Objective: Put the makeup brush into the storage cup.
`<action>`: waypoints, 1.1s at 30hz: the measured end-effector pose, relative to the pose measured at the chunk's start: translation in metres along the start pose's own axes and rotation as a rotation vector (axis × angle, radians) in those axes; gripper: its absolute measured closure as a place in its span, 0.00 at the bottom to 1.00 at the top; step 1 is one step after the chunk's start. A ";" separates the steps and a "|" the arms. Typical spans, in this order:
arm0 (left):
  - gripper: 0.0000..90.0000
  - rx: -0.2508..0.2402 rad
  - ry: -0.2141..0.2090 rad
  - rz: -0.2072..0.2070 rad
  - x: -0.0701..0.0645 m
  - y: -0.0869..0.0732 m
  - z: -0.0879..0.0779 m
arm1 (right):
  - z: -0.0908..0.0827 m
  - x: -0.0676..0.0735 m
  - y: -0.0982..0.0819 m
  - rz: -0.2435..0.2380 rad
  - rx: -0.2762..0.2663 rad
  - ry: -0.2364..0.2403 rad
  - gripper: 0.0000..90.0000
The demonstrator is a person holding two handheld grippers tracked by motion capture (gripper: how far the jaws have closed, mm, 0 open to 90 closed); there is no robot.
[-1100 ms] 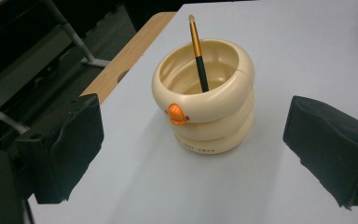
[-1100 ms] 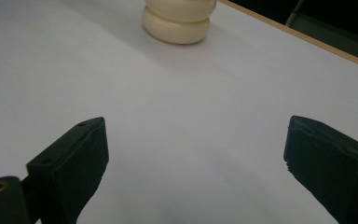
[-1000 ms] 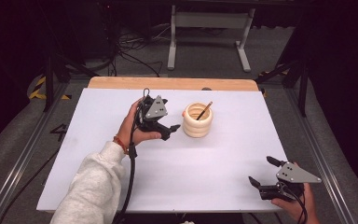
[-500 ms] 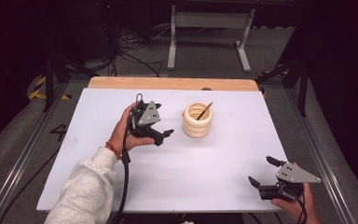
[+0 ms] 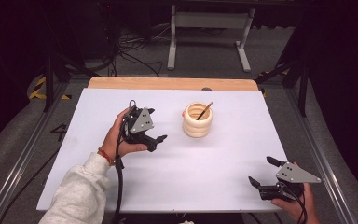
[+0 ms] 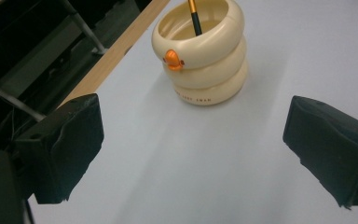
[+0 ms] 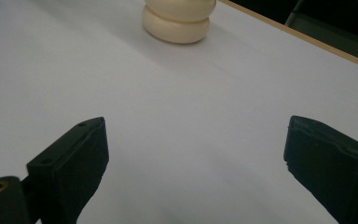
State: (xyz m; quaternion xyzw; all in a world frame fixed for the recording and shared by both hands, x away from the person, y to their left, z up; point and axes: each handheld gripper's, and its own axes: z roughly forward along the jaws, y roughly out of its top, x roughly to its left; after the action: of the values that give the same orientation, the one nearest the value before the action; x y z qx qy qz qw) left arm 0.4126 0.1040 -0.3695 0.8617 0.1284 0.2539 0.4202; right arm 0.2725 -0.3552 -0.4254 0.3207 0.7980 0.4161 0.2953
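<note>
A cream holder shaped like stacked rings [image 5: 197, 120] stands upright on the white table top [image 5: 214, 158], a little behind its middle. A pencil [image 5: 204, 111] leans inside it. In the left gripper view the holder [image 6: 200, 56] has a small orange beak on its side and the pencil [image 6: 193, 16] pokes out. My left gripper [image 5: 156, 125] hovers a short way left of the holder, open and empty, pointing at it. My right gripper [image 5: 262, 171] rests near the front right corner, open with nothing between its fingers; the holder [image 7: 177, 18] lies far ahead of it.
A wooden strip [image 5: 168, 83] runs along the table's far edge. Beyond it stand a grey metal frame [image 5: 205, 28] and floor cables [image 5: 130, 56]. Metal rails [image 5: 23, 149] flank both sides of the table.
My left gripper has drawn back to the left and slightly toward the person, away from the holder. The right gripper has stayed where it was.
</note>
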 end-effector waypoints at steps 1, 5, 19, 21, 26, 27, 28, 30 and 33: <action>0.07 0.001 0.003 -0.005 0.000 -0.002 -0.002 | 0.000 0.000 0.000 0.001 0.000 0.000 0.08; 0.06 0.001 0.009 -0.012 0.000 -0.009 -0.009 | 0.000 0.000 0.000 0.002 0.003 0.000 0.08; 0.06 0.031 0.025 -0.013 -0.002 -0.028 -0.026 | 0.000 0.000 0.000 0.002 0.005 -0.002 0.08; 0.06 0.038 0.027 -0.012 -0.003 -0.032 -0.027 | 0.000 0.000 0.000 0.000 0.005 -0.002 0.08; 0.06 0.049 0.031 -0.022 -0.005 -0.040 -0.031 | 0.000 0.000 0.000 0.000 0.005 -0.002 0.08; 0.06 0.054 0.035 -0.021 -0.005 -0.042 -0.032 | 0.000 0.000 0.000 0.000 0.005 -0.002 0.08; 0.06 0.056 0.033 -0.027 -0.006 -0.046 -0.033 | 0.000 0.000 0.000 -0.002 0.006 -0.003 0.08; 0.06 0.067 0.036 -0.026 -0.007 -0.049 -0.035 | 0.000 0.000 0.000 -0.001 0.005 -0.002 0.08; 0.06 0.068 0.025 -0.041 -0.007 -0.053 -0.038 | 0.000 0.000 0.000 0.000 0.005 -0.003 0.08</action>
State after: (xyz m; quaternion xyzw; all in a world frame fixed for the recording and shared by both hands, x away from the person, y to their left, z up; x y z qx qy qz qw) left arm 0.3860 0.1584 -0.3942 0.8695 0.1598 0.2515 0.3940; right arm 0.2725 -0.3555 -0.4257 0.3222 0.7987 0.4135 0.2955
